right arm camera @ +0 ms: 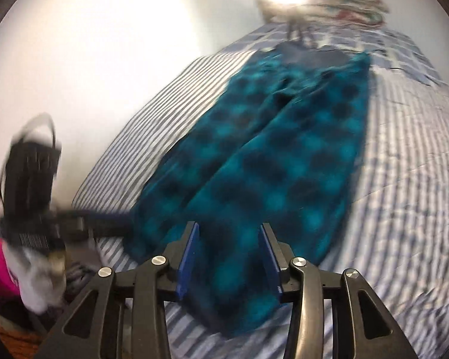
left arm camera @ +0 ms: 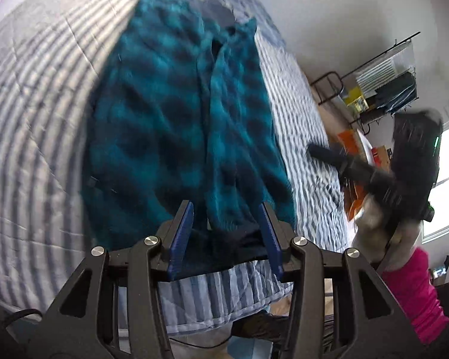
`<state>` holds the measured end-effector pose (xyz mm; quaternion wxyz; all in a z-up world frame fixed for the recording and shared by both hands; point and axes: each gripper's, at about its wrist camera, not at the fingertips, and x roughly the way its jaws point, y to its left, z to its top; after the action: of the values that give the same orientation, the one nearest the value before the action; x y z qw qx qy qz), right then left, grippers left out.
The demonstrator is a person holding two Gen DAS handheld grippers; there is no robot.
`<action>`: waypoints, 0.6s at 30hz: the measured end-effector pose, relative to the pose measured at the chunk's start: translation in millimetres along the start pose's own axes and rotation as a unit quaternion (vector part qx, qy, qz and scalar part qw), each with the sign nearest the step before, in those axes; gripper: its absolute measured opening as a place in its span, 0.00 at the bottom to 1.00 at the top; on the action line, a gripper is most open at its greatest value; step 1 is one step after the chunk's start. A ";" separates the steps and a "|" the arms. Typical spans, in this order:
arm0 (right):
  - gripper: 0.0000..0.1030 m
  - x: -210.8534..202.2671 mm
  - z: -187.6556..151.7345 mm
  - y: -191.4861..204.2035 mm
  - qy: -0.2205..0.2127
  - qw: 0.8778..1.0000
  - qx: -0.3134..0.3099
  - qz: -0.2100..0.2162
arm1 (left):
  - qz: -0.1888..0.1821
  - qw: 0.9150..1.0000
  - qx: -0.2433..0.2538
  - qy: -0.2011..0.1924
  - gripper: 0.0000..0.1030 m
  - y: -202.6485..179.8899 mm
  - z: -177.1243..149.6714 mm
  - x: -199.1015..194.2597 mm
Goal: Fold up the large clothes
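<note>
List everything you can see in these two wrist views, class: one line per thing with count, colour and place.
trousers: one, teal and black check, laid flat along the bed
bed cover: one, blue and white striped, under the trousers
metal rack: one, black, by the far wall, holding mixed items
patterned bedding: one heap, pale, blurred, at the bed's far end
sleeve: one, pink, at the near bedside
left tool: one, black with blue pads, open over the trouser hem
right tool: one, same colours, open over a trouser leg

Trousers (right arm camera: 269,155): teal with black checks. Bedcover (right arm camera: 404,155): blue-grey and white stripes. Sleeve (left arm camera: 416,293): bright pink. Gripper pads (left arm camera: 182,236): blue, on black frames.
</note>
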<state>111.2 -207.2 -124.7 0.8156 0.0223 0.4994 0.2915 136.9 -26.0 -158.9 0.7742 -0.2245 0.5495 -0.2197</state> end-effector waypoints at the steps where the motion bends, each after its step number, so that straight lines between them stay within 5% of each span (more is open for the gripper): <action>1: 0.45 -2.3 6.3 -9.6 -0.007 1.000 0.011 -0.002 | 0.003 1.000 -0.003 0.005 0.44 -0.2 -0.8 7.9; 8: 0.49 -0.1 59.5 -66.3 -0.040 0.997 0.065 -0.010 | 0.016 0.999 -0.005 0.032 0.44 -4.4 2.2 47.8; 14: 0.49 27.8 104.8 -99.7 -0.050 0.994 0.100 0.002 | 0.088 0.995 0.035 -0.040 0.44 -17.9 -1.7 26.9; 18: 0.49 48.3 114.3 -107.8 -0.041 0.993 0.108 0.000 | 0.112 0.984 0.116 -0.074 0.44 -46.3 -14.0 19.6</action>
<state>270.6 -243.4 -141.6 0.8283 0.1223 0.4937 0.2352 125.1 -76.1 -150.5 0.8530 -0.0859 0.4836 -0.1766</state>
